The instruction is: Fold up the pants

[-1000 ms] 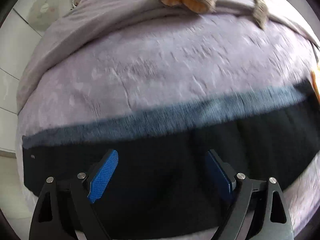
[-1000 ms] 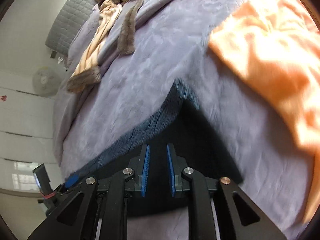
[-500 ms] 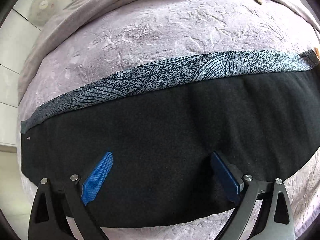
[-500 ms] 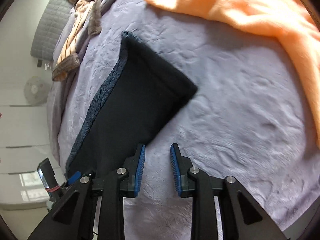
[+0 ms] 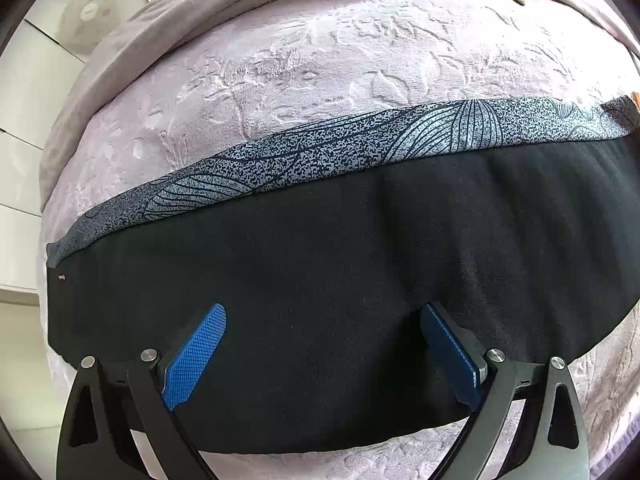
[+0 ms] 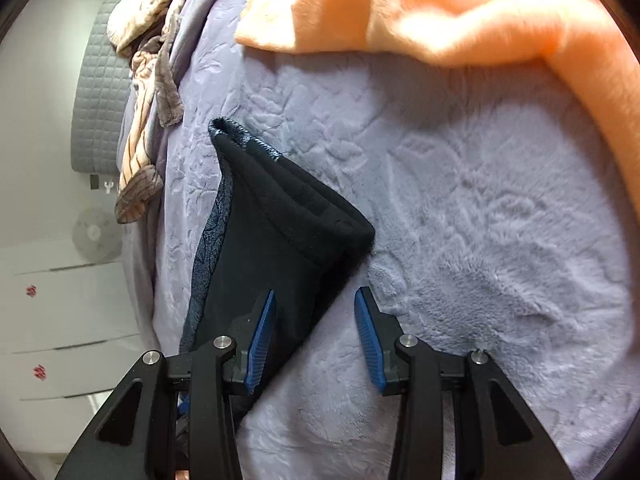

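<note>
Pants (image 5: 340, 280) lie flat on the bed (image 5: 360, 72) as a long black strip, patterned grey layer peeking out along the far edge, so lengthwise fold looks done. My left gripper (image 5: 324, 344) hovers over the mid-strip, jaws spread wide, nothing between them. My right gripper (image 6: 314, 330) sits at the near edge by the open leg end (image 6: 296, 196), jaws spread too, one finger over black cloth and the other over bare bedspread, gripping nothing. Next step I judge: crosswise fold. To do it well: go to one end, catch all stacked layers in one bite, both grippers at matching corners, lift low and carry straight along the strip so edges line up. Fleece-like cloth looks thick, so a shallow pinch may drop the bottom layer. Orange blanket (image 6: 460, 8) is near the leg end; keep the fold clear of it. Striped garment (image 6: 140, 120) far off, ignore.
</note>
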Demonstrator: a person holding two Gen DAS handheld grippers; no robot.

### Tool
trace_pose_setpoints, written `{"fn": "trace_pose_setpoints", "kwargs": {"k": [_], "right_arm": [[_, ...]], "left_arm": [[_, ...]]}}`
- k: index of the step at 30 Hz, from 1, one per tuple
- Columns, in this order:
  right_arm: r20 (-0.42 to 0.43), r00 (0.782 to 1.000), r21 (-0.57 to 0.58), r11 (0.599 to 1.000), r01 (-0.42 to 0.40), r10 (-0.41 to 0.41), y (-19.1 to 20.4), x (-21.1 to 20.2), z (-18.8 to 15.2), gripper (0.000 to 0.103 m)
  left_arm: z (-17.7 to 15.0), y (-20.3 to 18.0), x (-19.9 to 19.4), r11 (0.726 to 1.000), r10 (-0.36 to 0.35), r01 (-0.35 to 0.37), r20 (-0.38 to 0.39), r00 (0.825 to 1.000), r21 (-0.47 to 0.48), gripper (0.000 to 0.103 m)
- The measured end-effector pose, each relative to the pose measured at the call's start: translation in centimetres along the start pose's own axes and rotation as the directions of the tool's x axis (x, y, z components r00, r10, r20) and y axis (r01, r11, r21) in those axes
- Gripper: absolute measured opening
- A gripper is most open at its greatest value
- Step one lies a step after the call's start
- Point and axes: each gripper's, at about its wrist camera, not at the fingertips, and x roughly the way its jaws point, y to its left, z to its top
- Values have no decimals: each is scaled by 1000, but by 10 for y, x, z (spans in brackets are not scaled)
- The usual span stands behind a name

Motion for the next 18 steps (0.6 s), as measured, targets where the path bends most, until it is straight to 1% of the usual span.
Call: {"fn": "trace_pose_setpoints", "kwargs": {"k": [5, 9, 11, 16, 17, 18], "right_arm": [[12, 998, 11, 998, -66, 66, -6, 4, 1, 45], [16, 998, 0, 998, -67, 67, -2, 8, 4, 45], [23, 996, -6, 997, -82, 82, 4, 9, 5, 47], [23, 979, -70, 978, -198, 201, 21, 6, 5, 47], [18, 980, -74, 977, -199, 200, 21, 7, 5, 47], [6, 983, -74, 980, -183, 184, 18, 10, 5, 47]], "left_arm": [[0, 2, -2, 1000, -1, 1, -1, 1000, 4, 99], [0, -1, -2, 1000, 4, -4, 1, 1000, 8, 99], [0, -2, -3, 1000, 4, -4, 1, 1000, 7, 99], [0, -5, -3, 1000, 5, -5, 3, 1000, 5, 99], [0, -5, -3, 1000, 5, -5, 3, 1000, 5, 99], [0, -5, -3, 1000, 5, -5, 2, 1000, 4, 99]]}}
